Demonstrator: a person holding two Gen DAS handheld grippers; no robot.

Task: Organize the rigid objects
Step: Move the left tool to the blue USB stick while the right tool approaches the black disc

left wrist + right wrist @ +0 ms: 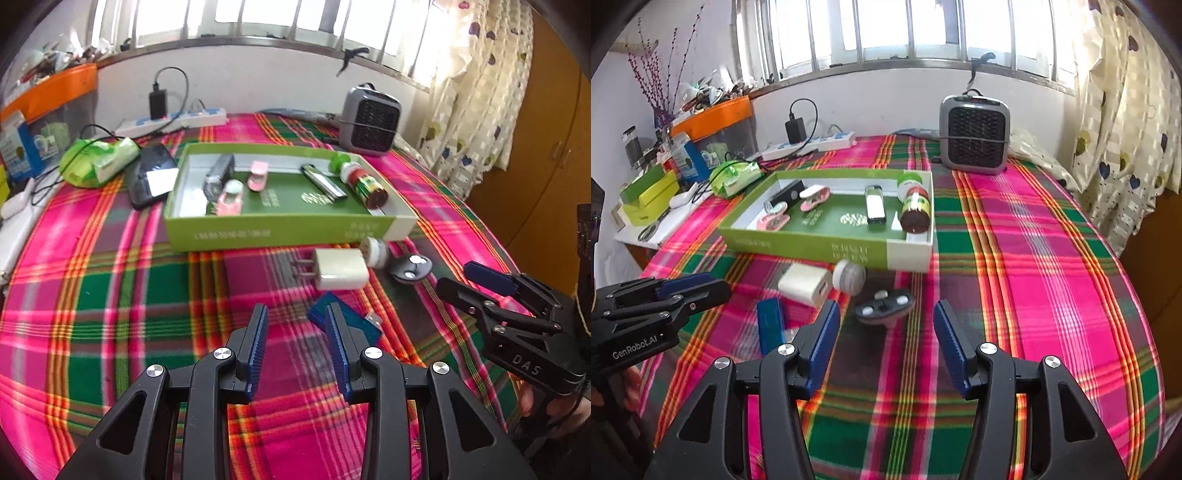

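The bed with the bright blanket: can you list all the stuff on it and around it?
blanket: one, pink and green plaid, covers the bed
box: one, green, open, middle of the blanket
toy cars: two, pink, in the box
lighter: one, silver, in the box
bottle: one, green cap, lying in the box
black case: one, in the box's far left corner
charger plug: one, white, in front of the box
round jar: one, white, beside the plug
black fob: one, in front of the box
blue stick: one, on the blanket
heater: one, grey, far end
power strip: one, white, by the wall
left claw: open
right claw: open
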